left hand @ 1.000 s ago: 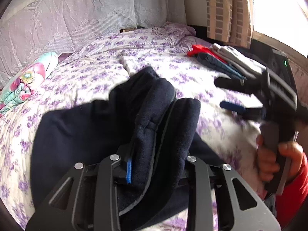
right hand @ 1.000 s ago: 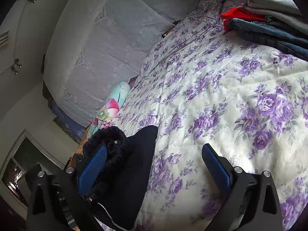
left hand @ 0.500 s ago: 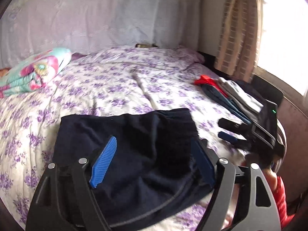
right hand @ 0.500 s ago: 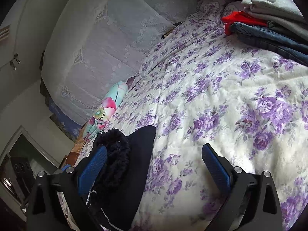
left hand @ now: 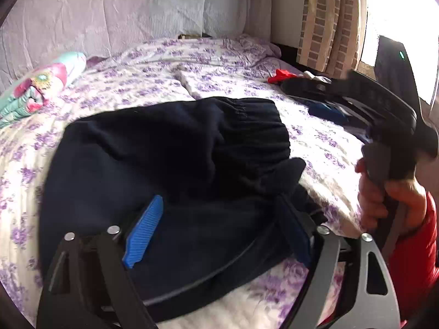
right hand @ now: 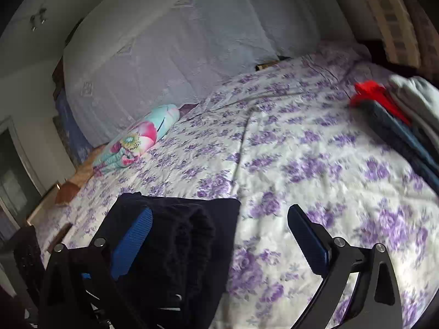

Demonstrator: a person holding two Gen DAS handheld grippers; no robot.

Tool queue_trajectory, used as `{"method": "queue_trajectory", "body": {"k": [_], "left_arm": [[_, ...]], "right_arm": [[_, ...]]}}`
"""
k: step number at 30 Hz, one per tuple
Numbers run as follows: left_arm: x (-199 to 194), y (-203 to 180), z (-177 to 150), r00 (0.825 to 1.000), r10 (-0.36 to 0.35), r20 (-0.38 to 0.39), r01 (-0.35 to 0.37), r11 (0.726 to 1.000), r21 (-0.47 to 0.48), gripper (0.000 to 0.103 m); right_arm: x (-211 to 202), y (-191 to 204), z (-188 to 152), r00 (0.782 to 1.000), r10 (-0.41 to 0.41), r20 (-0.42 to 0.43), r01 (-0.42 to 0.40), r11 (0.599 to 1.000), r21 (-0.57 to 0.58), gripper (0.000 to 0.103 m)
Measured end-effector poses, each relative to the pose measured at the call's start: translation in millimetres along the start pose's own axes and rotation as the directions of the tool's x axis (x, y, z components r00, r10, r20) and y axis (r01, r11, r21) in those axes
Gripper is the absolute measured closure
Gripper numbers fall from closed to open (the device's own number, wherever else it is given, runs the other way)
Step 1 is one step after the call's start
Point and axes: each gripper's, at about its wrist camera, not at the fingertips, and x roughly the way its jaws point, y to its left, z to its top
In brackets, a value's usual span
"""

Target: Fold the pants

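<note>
A bed (left hand: 247, 87) under a purple-flowered sheet fills the room, a lace-covered headboard behind it. The dark pants (left hand: 175, 164) lie bunched at the bed's near edge, elastic waistband doubled over on top, seemingly dropped there to finish a fold. The left hand-held gripper (left hand: 216, 233) has just been opening; its jaws stand spread over the cloth, which lies between the pads without being pinched. The right hand-held gripper (right hand: 219, 235), gripped in a red-sleeved hand (left hand: 389, 200), is likewise spread wide, holding nothing, beside the pants. A stack of folded clothes (right hand: 406, 115) waits at the bed's right edge, a rolled floral blanket (right hand: 137, 139) near the headboard
</note>
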Motion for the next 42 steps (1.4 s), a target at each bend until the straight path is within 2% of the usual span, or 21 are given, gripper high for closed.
{"method": "queue_trajectory", "body": {"k": [2, 3, 5, 6, 7, 9, 11, 13, 16, 18, 20, 22, 24, 25, 28, 30, 32, 36, 38, 40, 42], "left_arm": [[-14, 3, -10, 0.997, 0.061, 0.041, -0.061, 0.998, 0.004, 0.010], [-16, 7, -12, 0.995, 0.086, 0.041, -0.086, 0.996, 0.003, 0.009], [-4, 10, -17, 0.996, 0.091, -0.023, -0.090, 0.995, 0.036, 0.007], [3, 3, -22, 0.991, 0.128, -0.029, -0.124, 0.986, 0.109, 0.006], [3, -3, -25, 0.987, 0.161, -0.015, -0.157, 0.977, 0.143, 0.006], [0, -10, -26, 0.981, 0.194, 0.001, -0.192, 0.969, 0.158, 0.006], [-6, -6, -27, 0.985, 0.170, 0.011, -0.170, 0.975, 0.141, 0.006], [-20, 8, -26, 0.994, 0.103, 0.028, -0.105, 0.991, 0.078, 0.006], [-51, 40, -22, 0.996, 0.051, 0.079, -0.047, 0.998, -0.050, 0.006], [-68, 70, -21, 0.993, 0.058, 0.104, -0.042, 0.987, -0.154, 0.006], [-74, 99, -22, 0.994, 0.075, 0.084, -0.052, 0.967, -0.250, 0.005], [-67, 129, -27, 0.995, 0.094, 0.019, -0.081, 0.933, -0.351, 0.005], [-49, 147, -38, 0.996, 0.070, -0.058, -0.088, 0.903, -0.421, 0.005], [-33, 152, -46, 0.994, 0.027, -0.108, -0.073, 0.892, -0.447, 0.005], [-31, 138, -53, 0.991, 0.115, -0.066, -0.131, 0.919, -0.373, 0.004], [-32, 139, -52, 0.993, 0.103, -0.065, -0.120, 0.913, -0.391, 0.005], [-34, 149, -49, 0.997, 0.031, -0.068, -0.057, 0.901, -0.431, 0.005], [-34, 161, -44, 0.994, -0.093, -0.057, 0.054, 0.873, -0.485, 0.005], [-27, 158, -38, 0.982, -0.184, -0.037, 0.139, 0.846, -0.515, 0.005], [-18, 155, -35, 0.968, -0.248, -0.041, 0.189, 0.827, -0.530, 0.005], [-6, 148, -30, 0.965, -0.254, -0.070, 0.185, 0.843, -0.504, 0.005]], "right_arm": [[18, 19, 5, 0.997, -0.047, -0.060, 0.041, 0.994, -0.099, 0.004], [34, 23, 3, 0.988, -0.110, -0.105, 0.095, 0.986, -0.140, 0.004], [68, 13, -10, 0.964, -0.220, -0.149, 0.189, 0.962, -0.197, 0.004], [86, -3, -13, 0.950, -0.198, -0.242, 0.168, 0.976, -0.137, 0.003], [89, -24, -12, 0.955, -0.098, -0.279, 0.099, 0.995, -0.011, 0.003], [85, -45, -13, 0.963, -0.038, -0.268, 0.065, 0.994, 0.092, 0.003], [78, -40, -15, 0.966, -0.061, -0.250, 0.081, 0.994, 0.069, 0.004], [70, -37, -17, 0.970, -0.073, -0.230, 0.088, 0.995, 0.055, 0.004], [48, -41, -19, 0.983, -0.010, -0.181, 0.031, 0.993, 0.117, 0.004], [28, -37, -20, 0.990, 0.055, -0.128, -0.035, 0.987, 0.158, 0.004], [13, -16, -21, 0.992, 0.083, -0.093, -0.074, 0.992, 0.101, 0.004], [11, 12, -30, 0.991, 0.028, -0.128, -0.034, 0.998, -0.050, 0.004], [29, 34, -53, 0.966, -0.083, -0.246, 0.028, 0.976, -0.216, 0.004], [35, 34, -62, 0.958, -0.056, -0.281, -0.006, 0.977, -0.214, 0.003], [39, 8, -60, 0.936, 0.074, -0.344, -0.087, 0.996, -0.024, 0.003], [33, 3, -62, 0.940, 0.116, -0.321, -0.117, 0.993, 0.018, 0.003], [26, 0, -61, 0.935, 0.158, -0.317, -0.147, 0.987, 0.059, 0.003], [34, -22, -45, 0.897, 0.277, -0.345, -0.210, 0.953, 0.218, 0.003], [48, -38, -35, 0.865, 0.353, -0.357, -0.233, 0.913, 0.336, 0.003], [64, -49, -26, 0.839, 0.410, -0.359, -0.250, 0.875, 0.415, 0.003], [80, -53, -17, 0.822, 0.444, -0.357, -0.266, 0.853, 0.449, 0.003]]}}
